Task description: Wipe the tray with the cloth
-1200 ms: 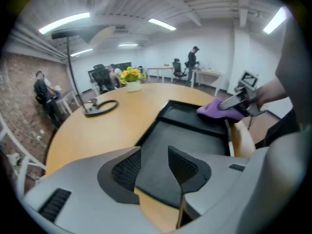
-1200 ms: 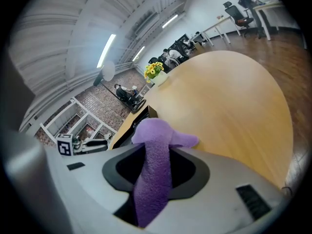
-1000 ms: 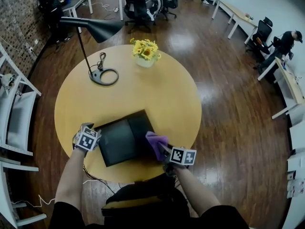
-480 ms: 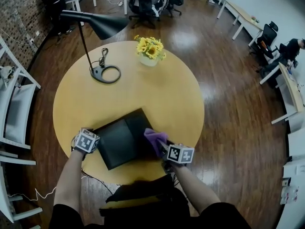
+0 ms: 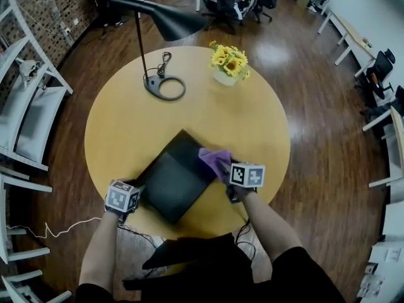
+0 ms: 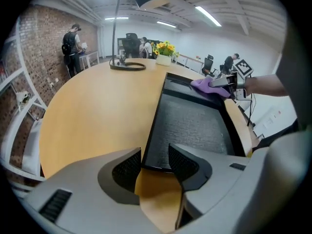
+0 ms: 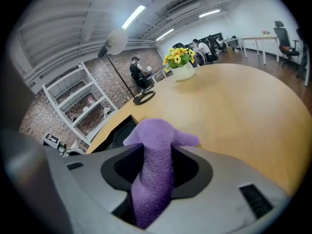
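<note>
— Jaws of right gripper (image 7: 157, 150) pinch cloth (image 7: 155, 128), bunched at tray's (image 5: 170, 178) far-right rim, centre frame, poised to wipe.
— Left gripper (image 6: 155, 162) spread, straddling the near corner at lower left; steadying the tray on table (image 5: 208, 106), I'd judge.

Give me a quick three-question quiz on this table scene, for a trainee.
1. True or false: the tray is white.
2. Which gripper holds the purple cloth: A left, B right?
3. Name the two things standing at the far side of the table.
Key: 1 false, it is black. 2 B, the right gripper; its jaws have just been opening, with the cloth between them. 3 the lamp and the sunflowers.
</note>
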Tool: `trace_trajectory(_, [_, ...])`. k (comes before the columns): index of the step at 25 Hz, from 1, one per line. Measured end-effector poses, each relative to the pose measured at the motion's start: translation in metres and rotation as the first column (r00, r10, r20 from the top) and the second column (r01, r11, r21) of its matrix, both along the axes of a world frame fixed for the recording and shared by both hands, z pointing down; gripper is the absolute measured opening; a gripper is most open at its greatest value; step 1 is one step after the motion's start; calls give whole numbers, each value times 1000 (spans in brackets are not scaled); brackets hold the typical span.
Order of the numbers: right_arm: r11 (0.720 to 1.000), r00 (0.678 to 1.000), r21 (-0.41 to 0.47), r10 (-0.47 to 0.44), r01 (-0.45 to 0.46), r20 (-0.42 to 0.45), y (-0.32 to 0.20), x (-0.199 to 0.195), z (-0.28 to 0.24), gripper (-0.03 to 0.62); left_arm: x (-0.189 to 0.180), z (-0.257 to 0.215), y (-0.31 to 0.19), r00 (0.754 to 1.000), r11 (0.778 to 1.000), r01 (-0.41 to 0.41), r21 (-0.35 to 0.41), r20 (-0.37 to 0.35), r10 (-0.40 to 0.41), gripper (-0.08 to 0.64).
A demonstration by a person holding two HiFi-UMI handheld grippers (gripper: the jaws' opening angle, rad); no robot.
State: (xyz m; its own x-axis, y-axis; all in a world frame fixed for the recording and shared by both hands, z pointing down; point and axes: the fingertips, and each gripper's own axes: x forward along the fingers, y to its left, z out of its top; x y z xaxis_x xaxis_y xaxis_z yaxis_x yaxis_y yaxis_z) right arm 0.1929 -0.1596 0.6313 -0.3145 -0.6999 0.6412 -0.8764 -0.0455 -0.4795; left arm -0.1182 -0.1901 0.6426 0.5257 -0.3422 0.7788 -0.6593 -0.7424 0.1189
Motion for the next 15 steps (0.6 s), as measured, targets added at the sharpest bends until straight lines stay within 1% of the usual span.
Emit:
trace_trajectory(2, [1000,1000,-1,-27,27,-14,-16,3,0,173,3,0,16,999,999,29,-28,-29,-30,173])
trace_trajectory(4, [999,999,-1,-51,51,-10,-30,6,1,178,8,0,31,997,997,56,-54,-53,-59,173])
trace_trajectory(8, [998,998,11,-54,54,20,-45,9,0,187,19,4,61,994,991,86,-106,-50,-92,173])
trace_trajectory(10, [1000,999,28,-13,11,51,-46,13,-1,193,25,5,74,993,987,103,-126,-50,-110,173])
trace_trajectory(12, [997,992,48,57,-62,114,-46,17,-1,193,30,6,83,990,982,125,-143,-52,-133,173])
trace_trajectory(14, [985,971,59,152,-165,186,-42,24,0,193,35,6,88,989,979,132,-155,-49,-141,173])
trace_trajectory(15, [974,954,60,202,-221,221,-38,28,1,193,37,6,89,989,979,129,-159,-48,-138,173])
